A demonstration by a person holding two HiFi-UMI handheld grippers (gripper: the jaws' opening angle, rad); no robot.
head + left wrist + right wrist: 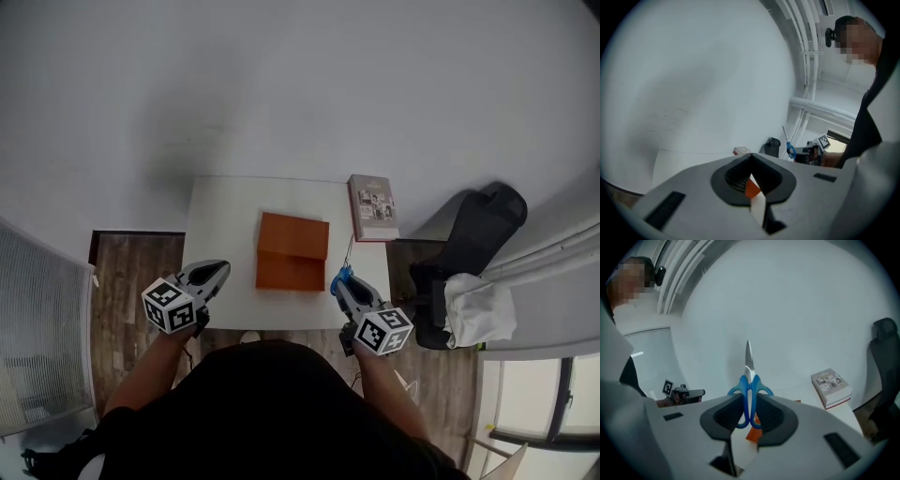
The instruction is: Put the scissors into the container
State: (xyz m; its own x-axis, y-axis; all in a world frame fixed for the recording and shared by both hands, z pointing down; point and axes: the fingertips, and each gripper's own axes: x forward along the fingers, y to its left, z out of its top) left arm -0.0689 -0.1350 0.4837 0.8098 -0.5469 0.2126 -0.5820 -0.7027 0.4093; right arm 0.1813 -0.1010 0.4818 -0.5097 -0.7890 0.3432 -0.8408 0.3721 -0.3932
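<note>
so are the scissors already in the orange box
No, the right gripper holds the scissors by their blue handles, outside the orange box.

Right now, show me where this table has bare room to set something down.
The white table is bare between its left edge and the orange container, and along the far edge behind it. The right side is crowded: the book at the far corner, the right gripper holding blue scissors nearer.

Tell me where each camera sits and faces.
Head view: on the person's head, steeply down on table, container, left gripper, right gripper, forearms.
Left gripper view: on the left gripper, along its shut jaws; torso at right.
Right gripper view: along jaws clamped on the scissors; torso at left.
All three show the scissors.
</note>
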